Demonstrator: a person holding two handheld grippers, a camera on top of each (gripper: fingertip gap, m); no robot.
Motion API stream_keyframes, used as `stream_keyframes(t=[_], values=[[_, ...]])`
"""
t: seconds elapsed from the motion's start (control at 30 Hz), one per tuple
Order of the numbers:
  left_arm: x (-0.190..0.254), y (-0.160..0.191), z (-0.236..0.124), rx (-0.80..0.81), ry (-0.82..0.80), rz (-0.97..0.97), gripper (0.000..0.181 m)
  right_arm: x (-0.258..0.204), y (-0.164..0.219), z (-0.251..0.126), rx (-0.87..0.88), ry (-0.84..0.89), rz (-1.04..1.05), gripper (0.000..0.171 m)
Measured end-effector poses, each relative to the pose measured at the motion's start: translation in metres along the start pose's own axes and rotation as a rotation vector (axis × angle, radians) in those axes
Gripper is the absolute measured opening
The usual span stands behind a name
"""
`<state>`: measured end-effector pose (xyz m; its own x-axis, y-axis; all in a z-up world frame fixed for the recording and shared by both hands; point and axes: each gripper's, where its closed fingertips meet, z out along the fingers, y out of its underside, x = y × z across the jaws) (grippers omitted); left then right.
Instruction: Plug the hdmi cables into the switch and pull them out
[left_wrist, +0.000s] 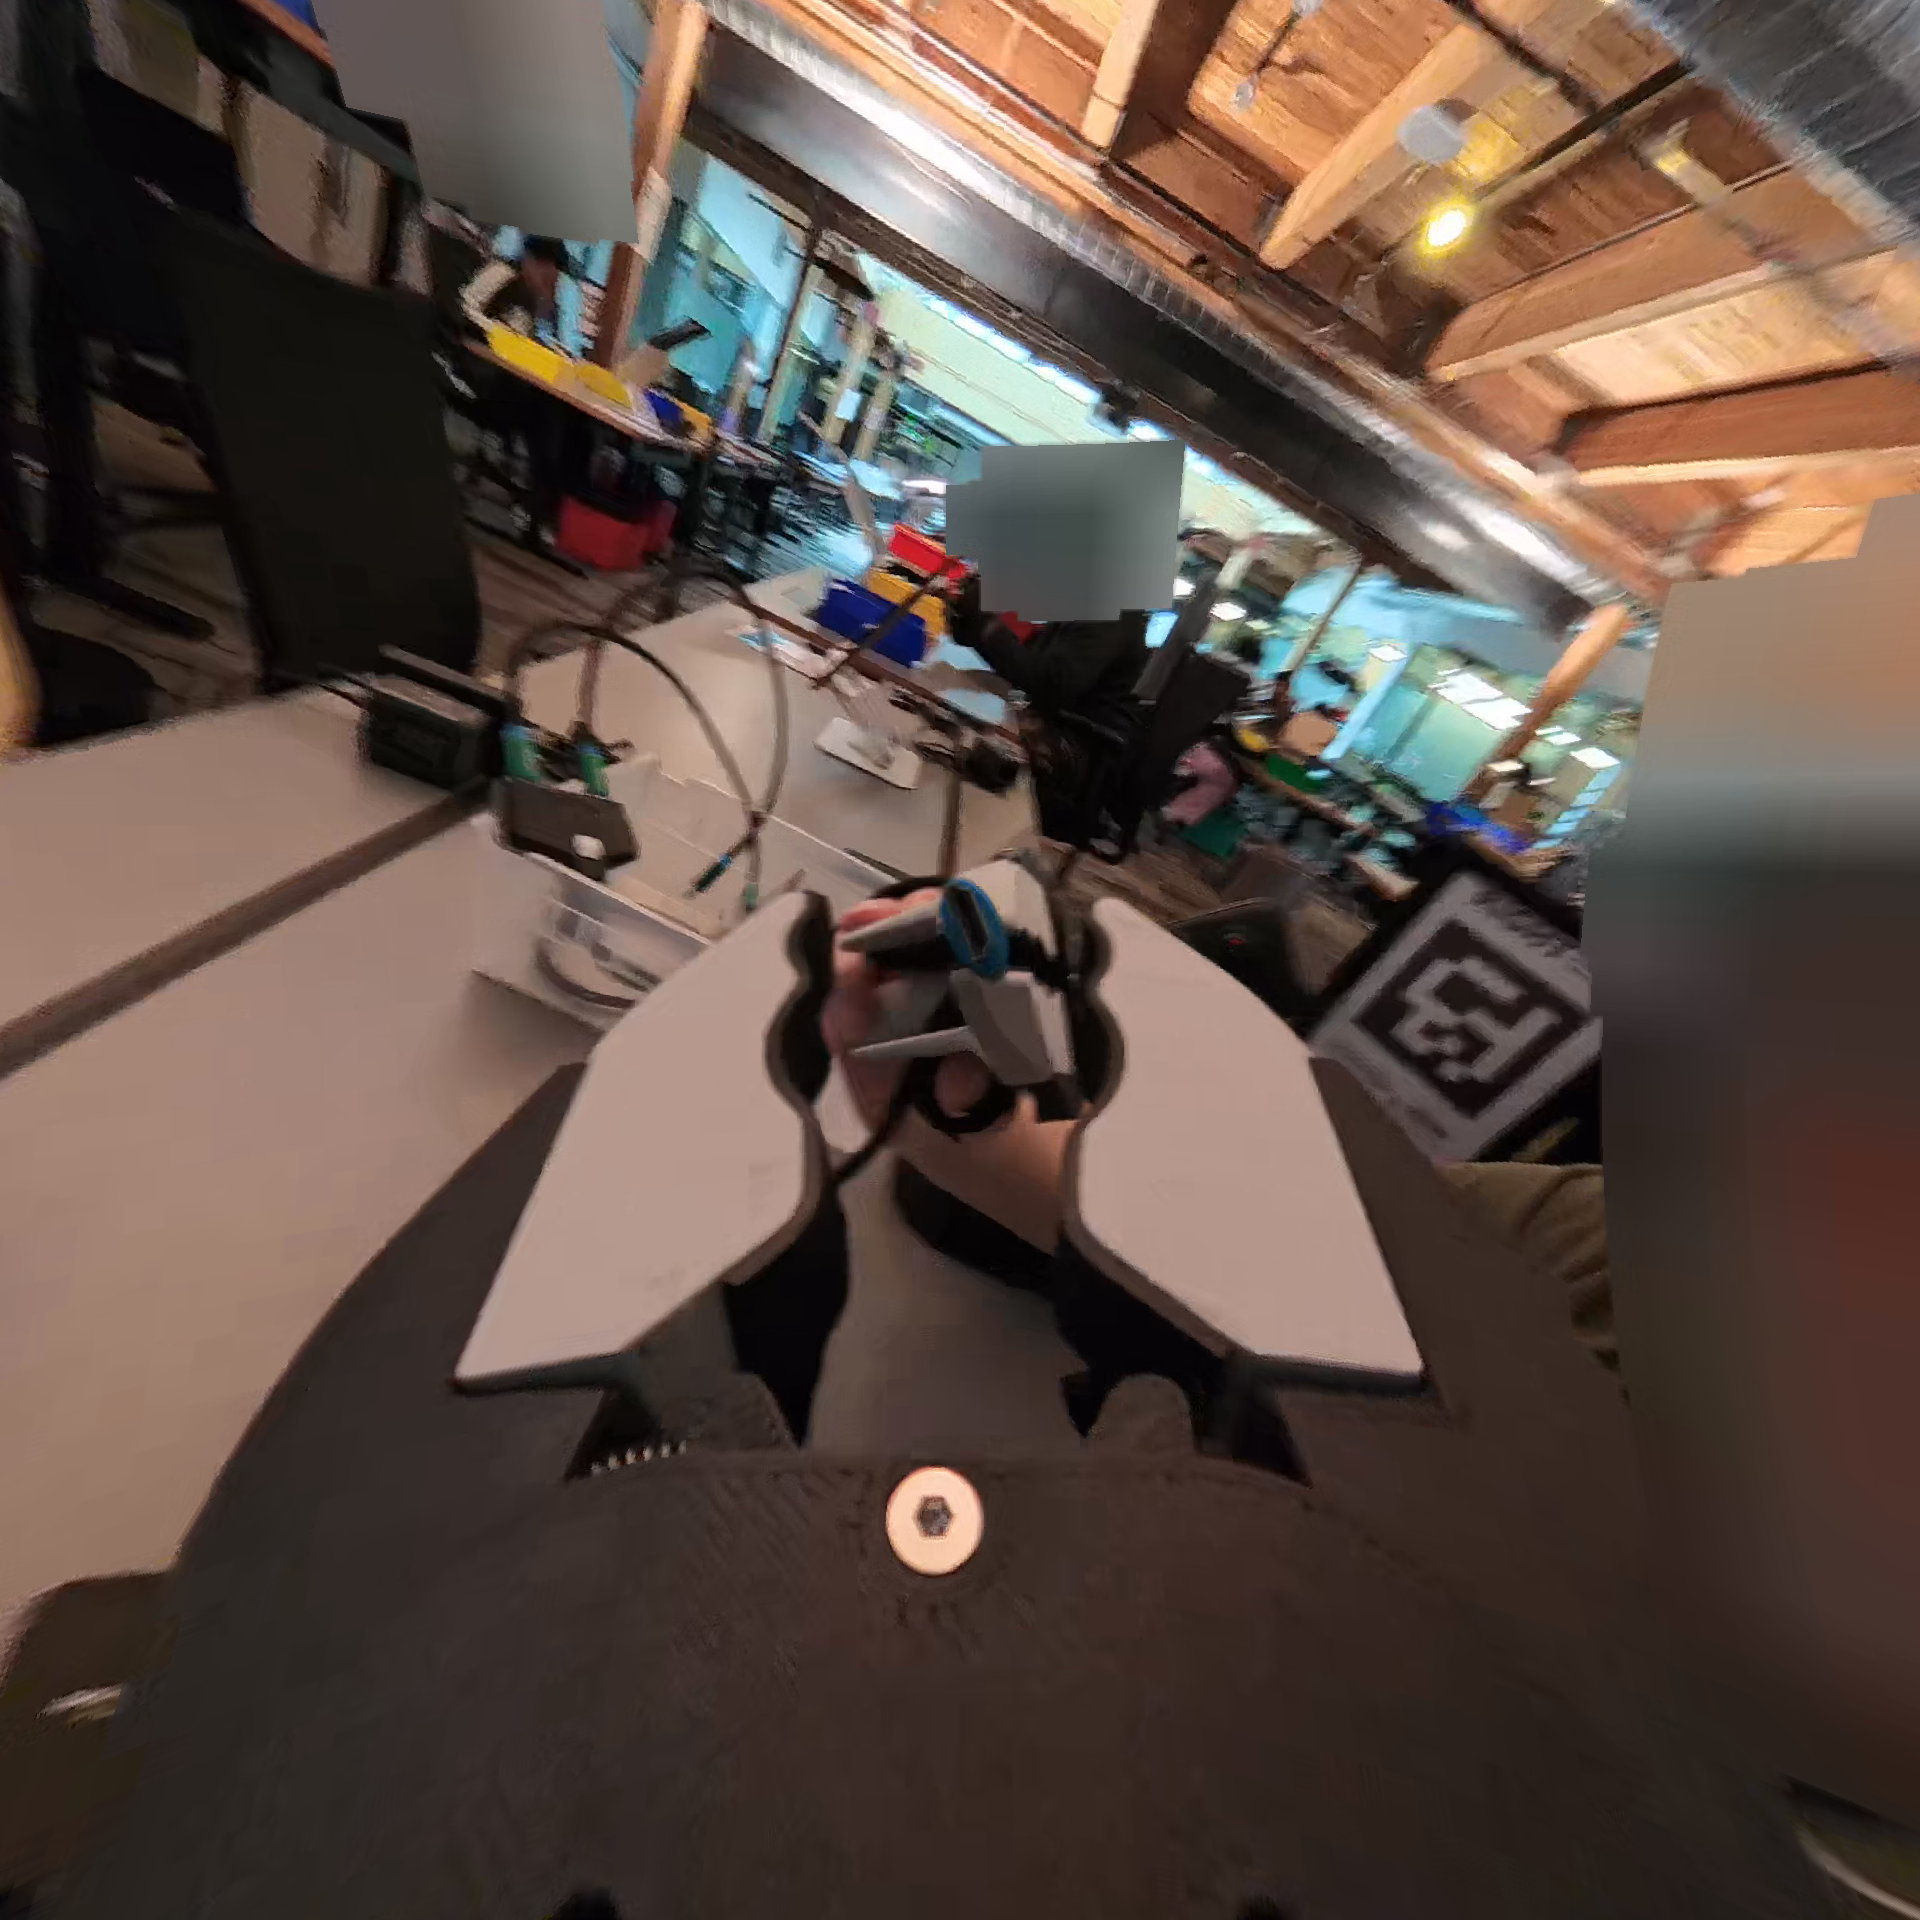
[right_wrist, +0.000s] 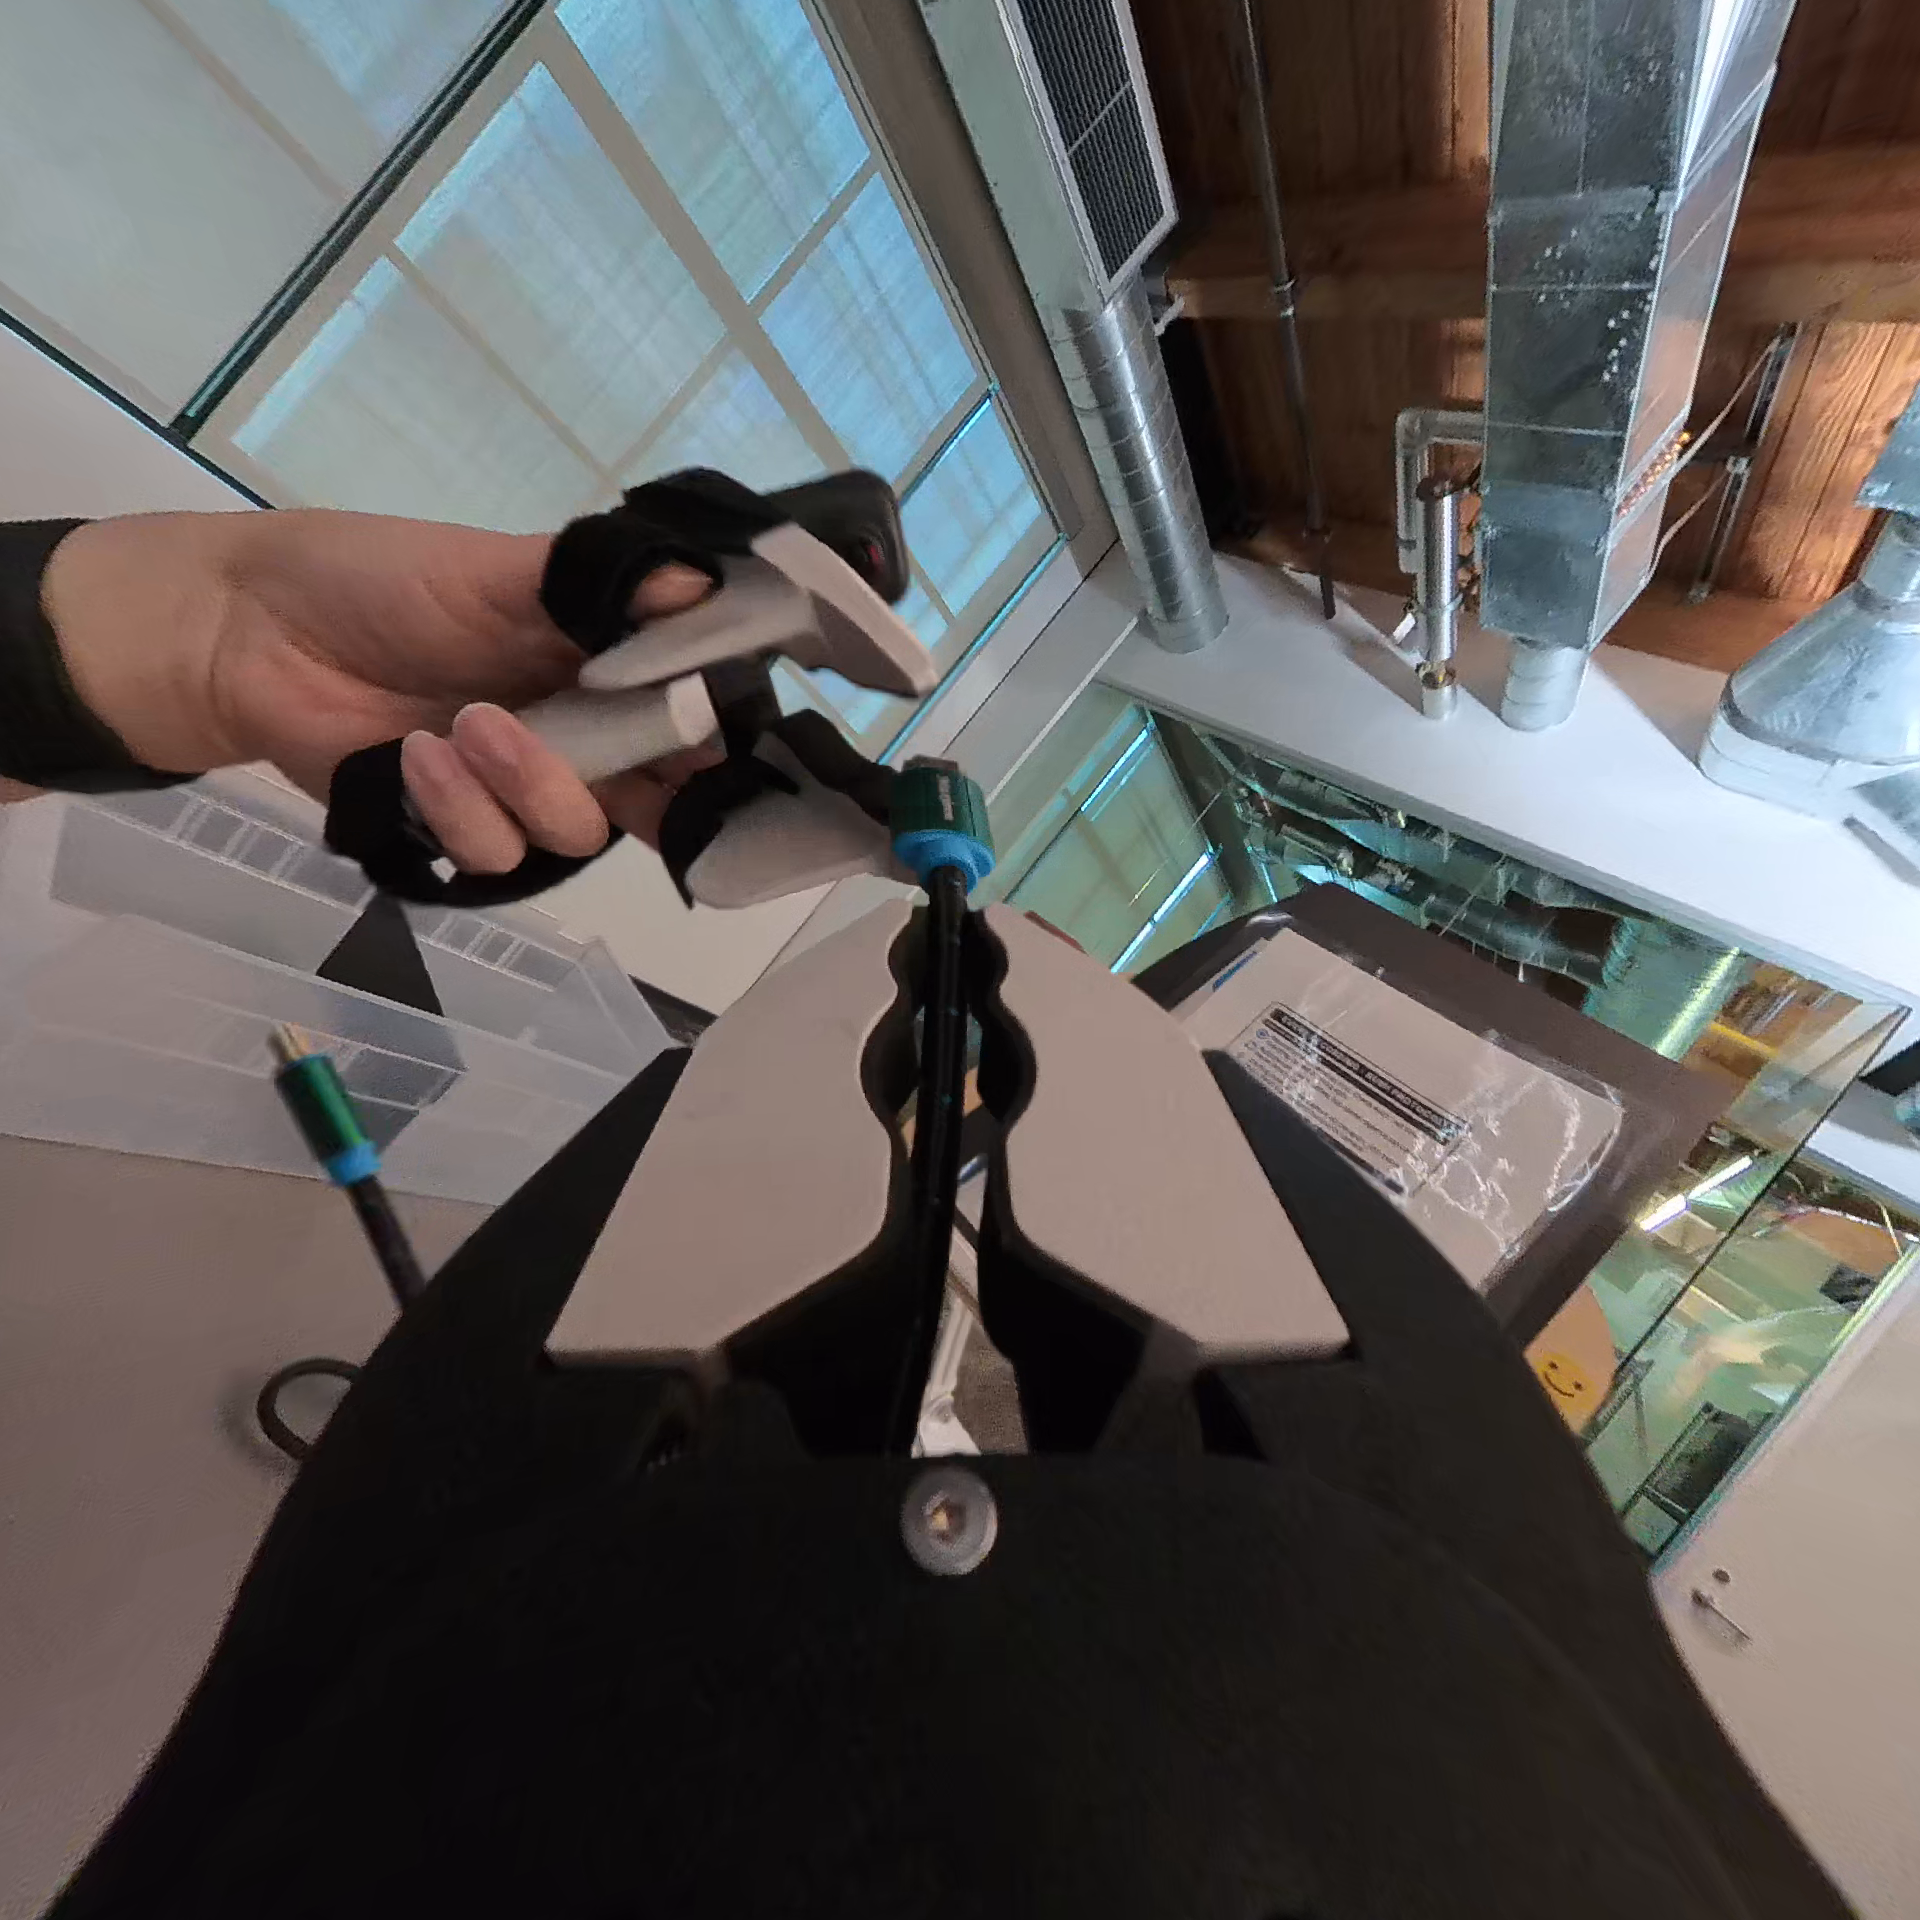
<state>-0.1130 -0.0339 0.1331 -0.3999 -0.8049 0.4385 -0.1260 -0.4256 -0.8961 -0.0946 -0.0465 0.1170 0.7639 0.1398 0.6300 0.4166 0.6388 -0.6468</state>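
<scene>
My right gripper (right_wrist: 945, 920) is shut on the black cable (right_wrist: 935, 1049) of an HDMI lead, just below its green plug with a blue ring (right_wrist: 935, 821), and holds it up in the air. My left gripper (left_wrist: 956, 914) is open and empty. It faces the right gripper (left_wrist: 1003, 987), and the plug (left_wrist: 971, 930) points at it. In the right wrist view a hand holds the left gripper (right_wrist: 904, 774), with the plug beside its lower finger (right_wrist: 769, 857). The black switch (left_wrist: 426, 727) sits on the far table with two green plugs (left_wrist: 516, 750) in it.
A second loose green HDMI plug (right_wrist: 312, 1101) lies on the white table (right_wrist: 125, 1351) near clear plastic boxes (right_wrist: 260, 987). Cables (left_wrist: 748, 727) loop up behind the switch. A black monitor (left_wrist: 312, 468) stands at the left. A seated person (left_wrist: 1081, 675) is beyond.
</scene>
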Motion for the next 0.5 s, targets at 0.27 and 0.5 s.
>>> stream_keyframes(t=[0.27, 0.5], values=[[-0.093, 0.027, -0.047, -0.285, -0.562, 0.423, 0.063, 0.024, 0.011, -0.005, -0.087, -0.022, 0.029, 0.007], [-0.171, 0.115, -0.049, -0.734, -0.733, 0.403, 0.073, 0.043, 0.003, -0.015, -0.114, -0.066, 0.054, 0.007]])
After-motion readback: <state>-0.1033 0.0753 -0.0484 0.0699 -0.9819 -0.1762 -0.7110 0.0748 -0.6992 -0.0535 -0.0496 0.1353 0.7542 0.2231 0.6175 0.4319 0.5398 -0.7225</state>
